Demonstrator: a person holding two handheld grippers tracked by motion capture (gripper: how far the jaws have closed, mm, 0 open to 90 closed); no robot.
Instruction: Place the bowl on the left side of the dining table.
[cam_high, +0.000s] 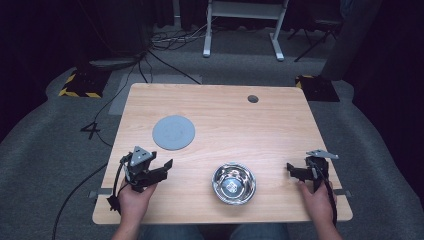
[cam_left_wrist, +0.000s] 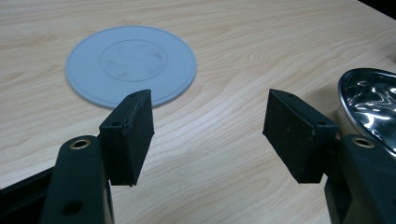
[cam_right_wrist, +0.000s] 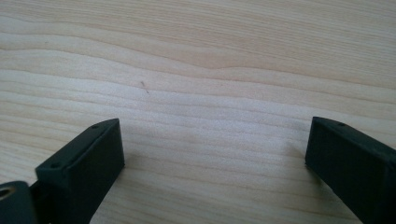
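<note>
L gripper (cam_high: 161, 169) and R gripper (cam_high: 295, 171) sit wide open, holding nothing, either side of steel bowl (cam_high: 233, 183) at table's (cam_high: 280, 120) near edge — grey disc (cam_high: 173, 132) beyond. Best approach: square jaws over bowl rim before closing.

One steel bowl (cam_high: 234, 183) near the front edge of the wooden table (cam_high: 225, 120). One grey round disc (cam_high: 173, 132), left of the bowl and farther back, well apart from it. One small dark hole (cam_high: 253, 98) in the tabletop, far behind the bowl. Two grippers: left gripper (cam_high: 161, 168) left of the bowl, right gripper (cam_high: 292, 170) right of it, each held in one hand.
</note>
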